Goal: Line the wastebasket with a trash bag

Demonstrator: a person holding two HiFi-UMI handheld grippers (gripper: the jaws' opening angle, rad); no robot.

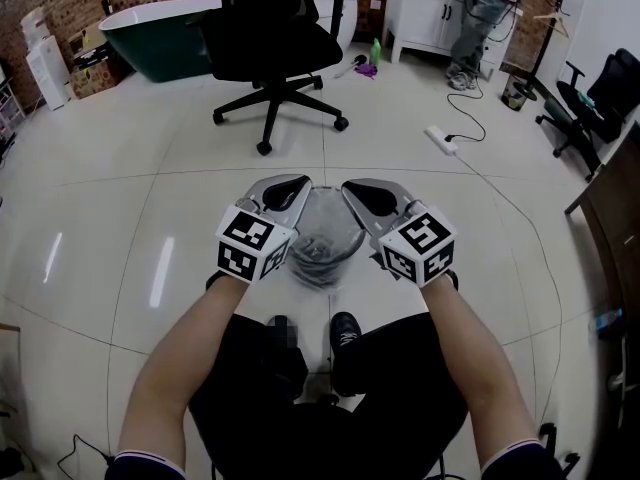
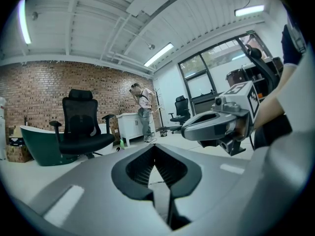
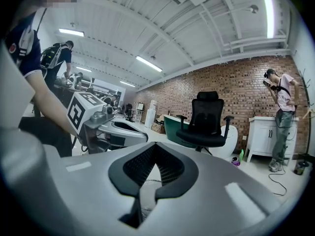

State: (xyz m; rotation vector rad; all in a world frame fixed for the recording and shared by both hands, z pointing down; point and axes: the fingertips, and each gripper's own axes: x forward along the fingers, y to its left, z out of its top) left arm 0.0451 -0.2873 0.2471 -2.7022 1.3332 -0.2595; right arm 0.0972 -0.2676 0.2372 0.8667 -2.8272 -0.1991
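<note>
**Head view.** The left claw (image 1: 288, 188) and the right claw (image 1: 365, 190) are held side by side, roughly level, pointing away from the person. The wastebasket (image 1: 325, 246) stands on the floor (image 1: 150, 198), below and between the two claws, just ahead of the person's shoes. Its inside looks grey and glossy. Whether that sheen is a fitted bag or the basket's own wall cannot be determined. No loose trash bag is visible near either claw.

**Left gripper view.** The left claw (image 2: 156, 154) has its jaws together at the tips, with nothing between them. The right claw (image 2: 197, 128) shows close on its right, level with it.

**Right gripper view.** The right claw (image 3: 155, 152) has its jaws together and carries nothing. The left claw (image 3: 129, 131) shows close on its left.

**Step in hand (judgement).** Both claws are idle above the basket. This fits two stages:
- a bare basket that awaits a bag;
- a lined basket, with the bag's edge already let go.

**Next move (judgement).** The pictures do not settle which stage applies, so no move is specified. Any grip on thin film calls for the jaws to part and then close on its edge alone.
</note>
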